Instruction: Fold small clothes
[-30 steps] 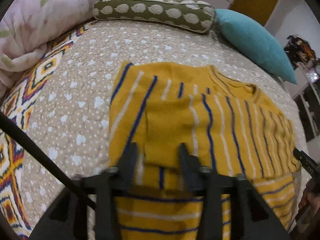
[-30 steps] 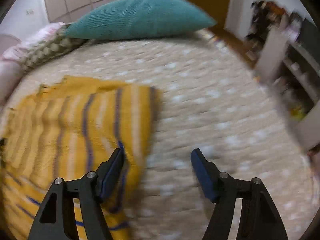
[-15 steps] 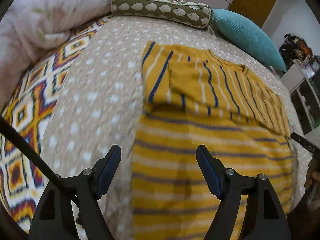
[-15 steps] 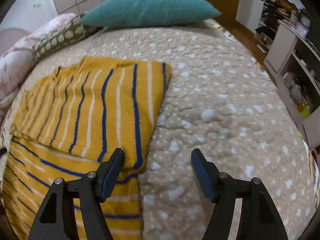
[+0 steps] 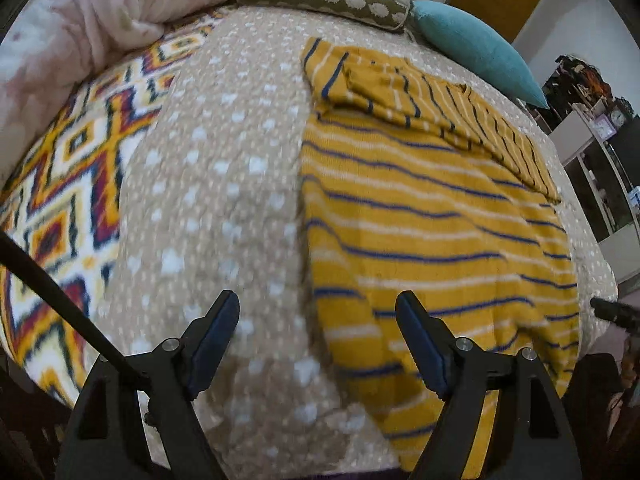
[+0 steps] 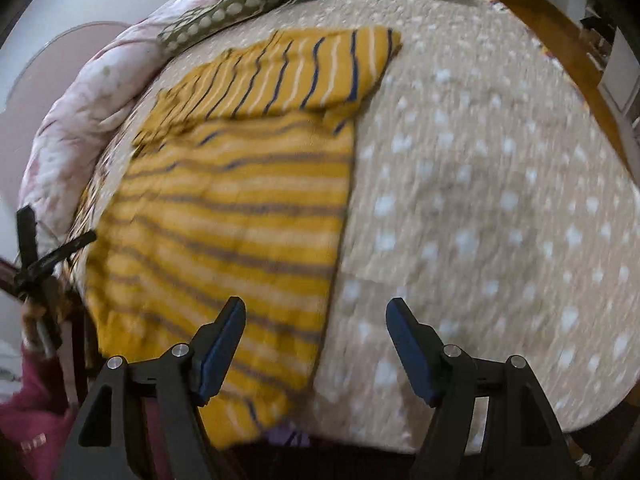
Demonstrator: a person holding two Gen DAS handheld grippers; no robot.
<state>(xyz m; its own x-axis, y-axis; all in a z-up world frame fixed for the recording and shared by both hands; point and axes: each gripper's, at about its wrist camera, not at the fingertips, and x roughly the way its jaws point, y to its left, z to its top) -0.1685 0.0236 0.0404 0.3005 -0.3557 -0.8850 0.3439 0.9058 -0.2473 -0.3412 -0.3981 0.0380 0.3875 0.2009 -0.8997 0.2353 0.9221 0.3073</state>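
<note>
Both tools angle steeply down over the bed's (image 5: 224, 184) near edge. The left tool (image 5: 318, 340) and right tool (image 6: 316, 340) have just been opening and hold nothing, each straddling a side edge of the sweater (image 5: 432, 220); bare quilt lies outside.

A mustard-yellow sweater (image 5: 432, 216) with blue and white stripes is lying flat on a bed. Its sleeves are lying folded across its upper part.

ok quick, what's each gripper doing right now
left gripper: open, holding nothing, jaws just opened wider over the sweater edge
right gripper: open, holding nothing, jaws just opened a little
</note>
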